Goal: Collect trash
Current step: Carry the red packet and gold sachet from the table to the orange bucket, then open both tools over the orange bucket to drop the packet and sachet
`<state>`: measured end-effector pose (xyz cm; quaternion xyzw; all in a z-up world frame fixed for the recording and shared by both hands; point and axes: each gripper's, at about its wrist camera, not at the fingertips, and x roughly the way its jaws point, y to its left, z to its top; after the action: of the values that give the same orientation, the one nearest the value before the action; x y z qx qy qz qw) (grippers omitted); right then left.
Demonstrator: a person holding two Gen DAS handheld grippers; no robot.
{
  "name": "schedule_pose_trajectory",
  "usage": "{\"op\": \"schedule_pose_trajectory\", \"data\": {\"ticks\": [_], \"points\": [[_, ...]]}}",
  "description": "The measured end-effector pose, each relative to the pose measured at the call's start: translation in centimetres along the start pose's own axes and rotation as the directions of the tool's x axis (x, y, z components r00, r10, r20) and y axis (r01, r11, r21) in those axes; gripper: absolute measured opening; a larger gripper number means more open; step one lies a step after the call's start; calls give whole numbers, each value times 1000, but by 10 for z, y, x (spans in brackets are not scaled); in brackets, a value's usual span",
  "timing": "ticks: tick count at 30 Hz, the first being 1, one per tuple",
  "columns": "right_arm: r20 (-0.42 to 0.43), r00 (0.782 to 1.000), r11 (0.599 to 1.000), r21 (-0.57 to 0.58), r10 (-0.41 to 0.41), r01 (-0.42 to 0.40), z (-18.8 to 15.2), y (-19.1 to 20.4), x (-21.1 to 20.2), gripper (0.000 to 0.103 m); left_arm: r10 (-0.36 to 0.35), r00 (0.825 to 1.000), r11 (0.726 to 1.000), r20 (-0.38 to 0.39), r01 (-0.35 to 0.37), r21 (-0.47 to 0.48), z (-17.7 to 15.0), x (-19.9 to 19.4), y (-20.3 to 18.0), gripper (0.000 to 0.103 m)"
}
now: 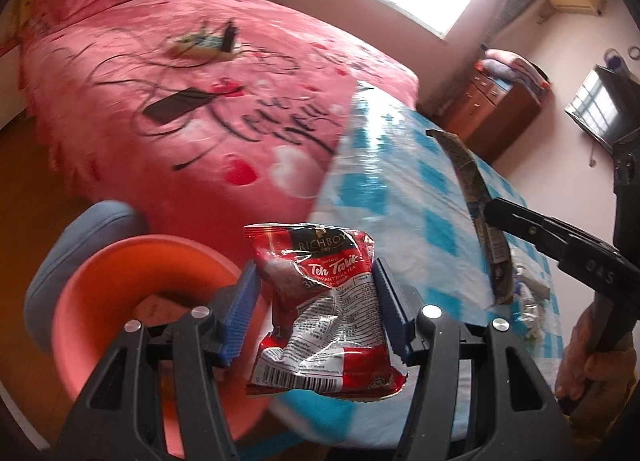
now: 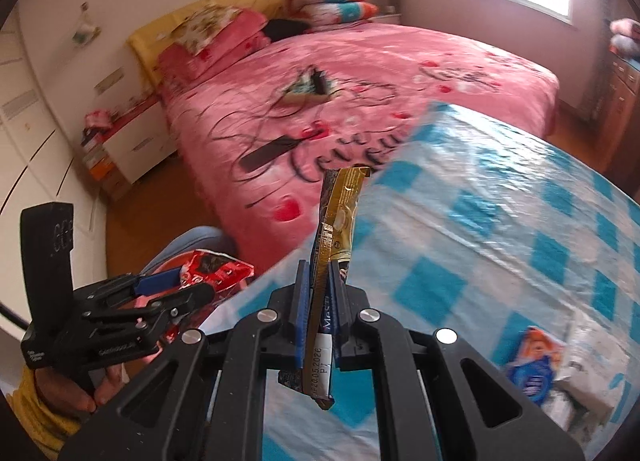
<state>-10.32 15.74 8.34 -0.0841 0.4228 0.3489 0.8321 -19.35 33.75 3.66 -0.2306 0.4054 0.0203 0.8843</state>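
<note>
My left gripper [image 1: 316, 301] is shut on a crumpled red Teh Tarik sachet [image 1: 320, 301] and holds it over the table's near-left edge, beside an orange bin [image 1: 120, 301]. The sachet also shows in the right wrist view [image 2: 212, 269] in the left gripper [image 2: 176, 285]. My right gripper [image 2: 320, 301] is shut on a long gold and dark stick sachet [image 2: 332, 253], held upright above the blue-checked tablecloth [image 2: 500, 229]. The stick sachet also shows in the left wrist view [image 1: 480, 205], gripped by the right gripper [image 1: 494, 213].
A blue and orange packet [image 2: 532, 361] lies with crumpled white wrappers [image 2: 584, 393] at the table's right; they also show in the left wrist view [image 1: 528, 301]. A pink bed [image 1: 200, 101] stands behind. A blue cushioned stool [image 1: 80, 237] holds the bin. A wooden dresser [image 1: 496, 109] is far right.
</note>
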Motion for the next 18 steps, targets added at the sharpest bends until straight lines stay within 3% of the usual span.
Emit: {"op": "schedule_pose_trajectory", "data": {"ticks": [11,18], "points": [[-87,992,989,-111,90,-100,-1,79,46,10,119,993,987,-6,-119,-109,-26,-17,81,58],[-158,979,977,-150,127,-151,-10,118,77,10,157,987,970,-40,-162,-180,-47,-13,123,58]]}}
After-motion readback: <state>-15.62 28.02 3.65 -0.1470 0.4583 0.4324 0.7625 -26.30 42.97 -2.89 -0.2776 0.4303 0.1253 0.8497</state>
